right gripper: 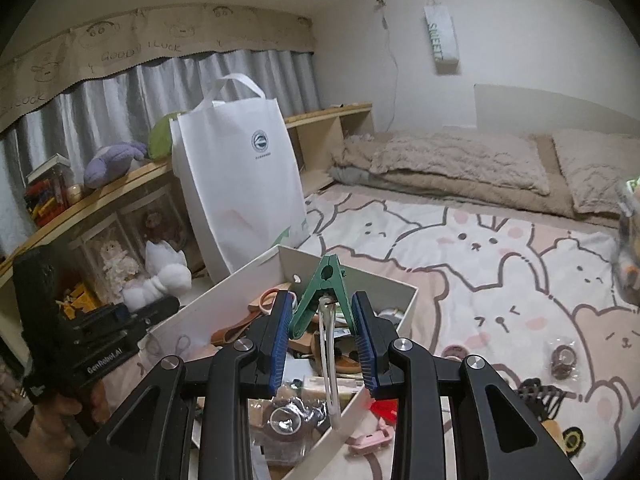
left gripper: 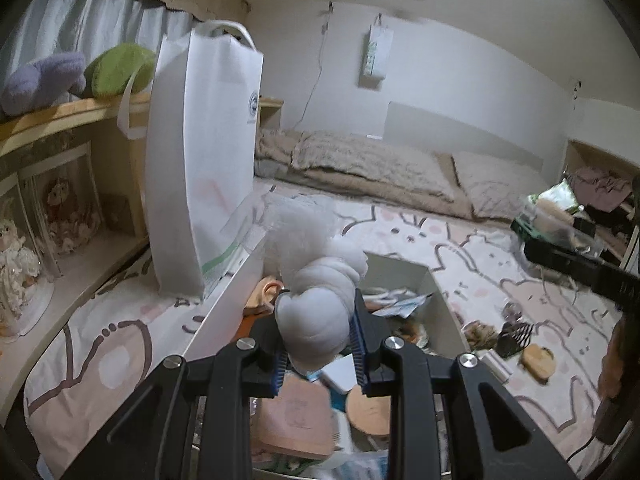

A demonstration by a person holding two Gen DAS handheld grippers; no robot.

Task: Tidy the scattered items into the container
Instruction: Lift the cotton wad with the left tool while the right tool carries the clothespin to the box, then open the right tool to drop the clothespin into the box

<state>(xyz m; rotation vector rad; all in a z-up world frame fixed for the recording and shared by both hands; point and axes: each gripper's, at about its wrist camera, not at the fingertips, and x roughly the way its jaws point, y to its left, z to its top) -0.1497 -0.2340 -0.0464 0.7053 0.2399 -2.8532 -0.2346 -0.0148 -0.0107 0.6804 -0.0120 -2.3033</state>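
Two sets of tongs hovered over the white storage box (right gripper: 404, 304) on the bed, and both had a catch; the left tongs (left gripper: 320, 332) were clamped on a white plush toy (left gripper: 316, 300), its fluffy upper part rising above the blue pads (left gripper: 356, 344); the right tongs (right gripper: 325, 322) were pinched tight on a green plastic clamp (right gripper: 322, 300), point up, with a white cord (right gripper: 330, 360) dangling from it down into the box. From the right wrist view the left tongs showed at the far left, the plush in their grip just beside the box's left wall, a hand (right gripper: 60, 412) under the handle. Inside the box lay a jumble: orange-handled scissors (right gripper: 268, 300), a round wooden lid (left gripper: 368, 408), papers and packets. Scattered on the bunny-print sheet (right gripper: 500, 264) to the right of the box lay a black claw hair clip (right gripper: 538, 398), a roll of tape (right gripper: 564, 358) and a pink item (right gripper: 370, 438) against the near corner of the box. A tall white tote bag (right gripper: 240, 176) stood behind the box, against the wooden shelf (right gripper: 120, 188).
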